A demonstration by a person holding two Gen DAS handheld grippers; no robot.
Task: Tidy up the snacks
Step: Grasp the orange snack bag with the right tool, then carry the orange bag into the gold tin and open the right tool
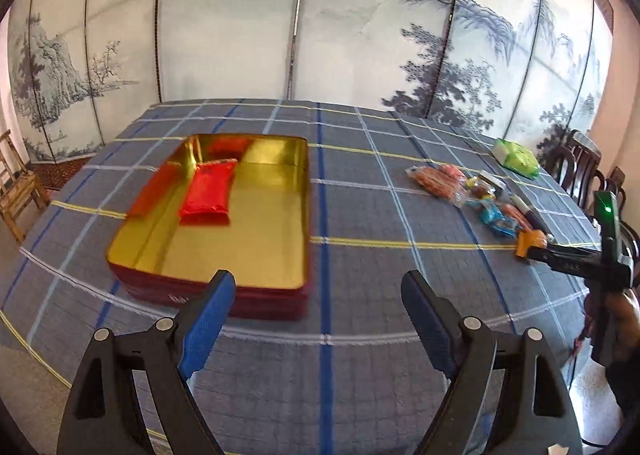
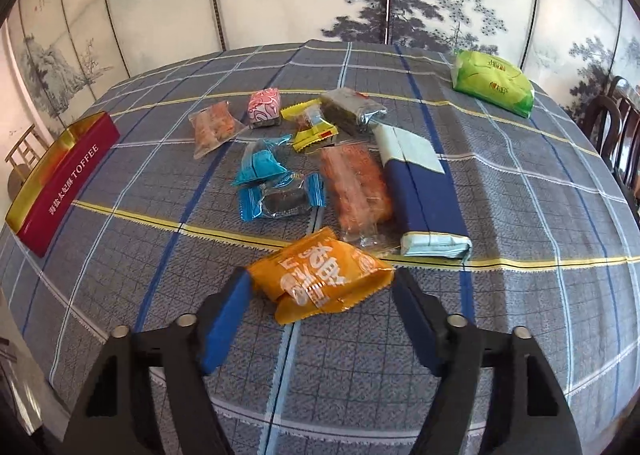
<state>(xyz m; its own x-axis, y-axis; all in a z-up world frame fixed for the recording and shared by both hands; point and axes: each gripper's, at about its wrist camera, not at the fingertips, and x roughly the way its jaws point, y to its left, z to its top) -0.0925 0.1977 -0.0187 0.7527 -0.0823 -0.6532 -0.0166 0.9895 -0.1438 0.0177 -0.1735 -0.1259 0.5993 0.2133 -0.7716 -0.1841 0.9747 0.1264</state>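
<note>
A red tin (image 1: 240, 300) with a gold inside lies open on the checked cloth, and a red packet (image 1: 206, 195) rests in its left part. My left gripper (image 1: 318, 295) hovers open and empty just in front of the tin's near right corner. An orange snack packet (image 2: 320, 275) lies on the cloth with my right gripper (image 2: 322, 283) shut on it, one blue pad against each end. In the left wrist view the right gripper (image 1: 532, 245) shows at the far right, at the near end of the snack pile (image 1: 476, 191).
Beyond the orange packet lie several wrapped snacks, among them a blue candy (image 2: 260, 165), a long orange pack (image 2: 356, 187) and a navy-and-white pack (image 2: 424, 191). A green pack (image 2: 492, 87) sits far right. The tin (image 2: 68, 179) is at the left. Chairs (image 1: 580, 159) flank the table.
</note>
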